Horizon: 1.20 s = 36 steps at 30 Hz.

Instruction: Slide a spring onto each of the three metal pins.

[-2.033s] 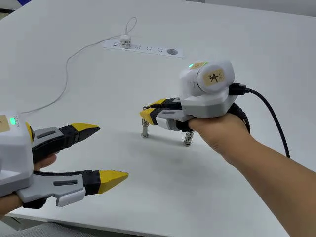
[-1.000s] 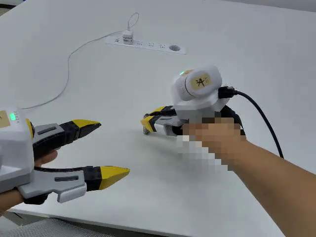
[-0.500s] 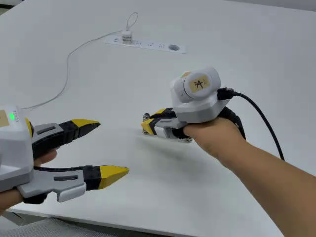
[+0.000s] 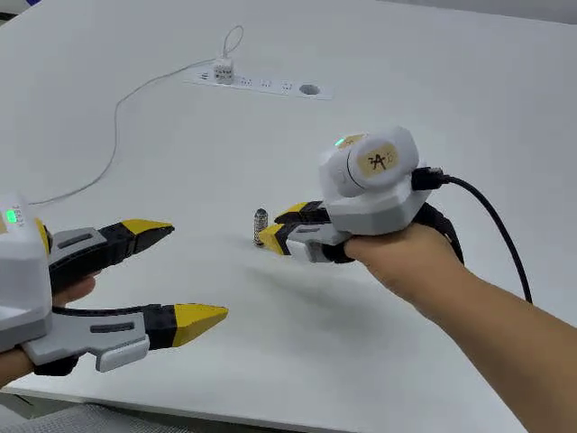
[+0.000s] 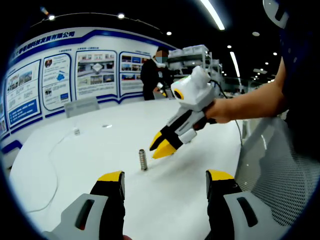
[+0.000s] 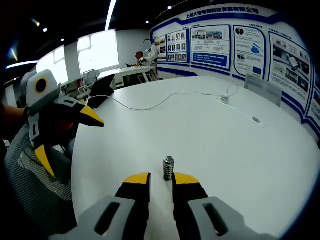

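While the left gripper [image 4: 198, 271] gapes wide, the barely parted right gripper [image 4: 273, 234] sits just beside a seemingly spring-covered pin [image 4: 261, 226].

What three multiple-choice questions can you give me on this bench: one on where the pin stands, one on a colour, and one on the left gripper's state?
1. Where is the spring-wrapped pin?
A. On the power strip
B. Upright on the table, just ahead of the right gripper
C. Lying flat at the table's edge

2. What colour are the tips of both grippers?
A. Red
B. Blue
C. Yellow

3. How is the left gripper?
A. Open, holding nothing
B. Shut on the pin
C. Shut, holding nothing

Answers: 1 B, as the right gripper view shows the pin upright just past that gripper's tips. 2 C, as the head view shows yellow tips on both. 3 A, as the left gripper view shows a wide gap with nothing in it.
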Each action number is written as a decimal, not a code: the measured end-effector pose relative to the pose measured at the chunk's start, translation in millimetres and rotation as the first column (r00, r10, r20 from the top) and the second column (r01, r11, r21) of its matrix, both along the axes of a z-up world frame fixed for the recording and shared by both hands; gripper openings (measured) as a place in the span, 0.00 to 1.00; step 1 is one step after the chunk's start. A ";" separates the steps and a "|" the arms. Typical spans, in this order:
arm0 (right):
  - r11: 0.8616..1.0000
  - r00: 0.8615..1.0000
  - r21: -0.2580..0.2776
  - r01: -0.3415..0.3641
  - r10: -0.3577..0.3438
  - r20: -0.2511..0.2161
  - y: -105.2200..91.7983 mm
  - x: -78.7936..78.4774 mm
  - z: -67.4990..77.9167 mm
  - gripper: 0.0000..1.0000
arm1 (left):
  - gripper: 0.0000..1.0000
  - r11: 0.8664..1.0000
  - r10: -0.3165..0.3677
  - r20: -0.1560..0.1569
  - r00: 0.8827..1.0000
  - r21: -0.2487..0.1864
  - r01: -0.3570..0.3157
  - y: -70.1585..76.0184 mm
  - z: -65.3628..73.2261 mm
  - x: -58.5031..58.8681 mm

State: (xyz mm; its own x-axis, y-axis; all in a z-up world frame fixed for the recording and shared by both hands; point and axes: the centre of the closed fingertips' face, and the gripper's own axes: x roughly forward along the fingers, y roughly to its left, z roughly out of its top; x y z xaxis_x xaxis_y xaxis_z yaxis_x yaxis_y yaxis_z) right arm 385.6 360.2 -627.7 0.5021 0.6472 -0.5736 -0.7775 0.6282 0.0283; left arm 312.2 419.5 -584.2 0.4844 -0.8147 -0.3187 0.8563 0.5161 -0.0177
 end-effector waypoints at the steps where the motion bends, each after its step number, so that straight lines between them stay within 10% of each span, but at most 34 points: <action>1: 1.000 1.000 -0.002 -0.003 0.003 0.002 -1.0 -2.8 0.6 0.18 | 0.68 1.000 0.000 0.000 1.000 0.000 0.000 0.5 -0.3 0.3; 36: 0.998 1.000 -0.056 -0.017 0.017 0.001 -56.5 -61.8 5.4 0.23 | 0.68 1.000 -0.008 -0.009 1.000 -0.003 0.008 -1.2 -5.0 2.1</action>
State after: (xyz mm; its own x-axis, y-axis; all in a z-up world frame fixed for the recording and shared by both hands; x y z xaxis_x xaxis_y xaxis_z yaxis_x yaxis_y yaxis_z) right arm 323.8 303.7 -622.4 0.4922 0.6226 -0.6084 -0.7880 0.6156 -0.0076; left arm 314.3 418.3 -589.2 0.4752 -0.8195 -0.3204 0.8601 0.5094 -0.0273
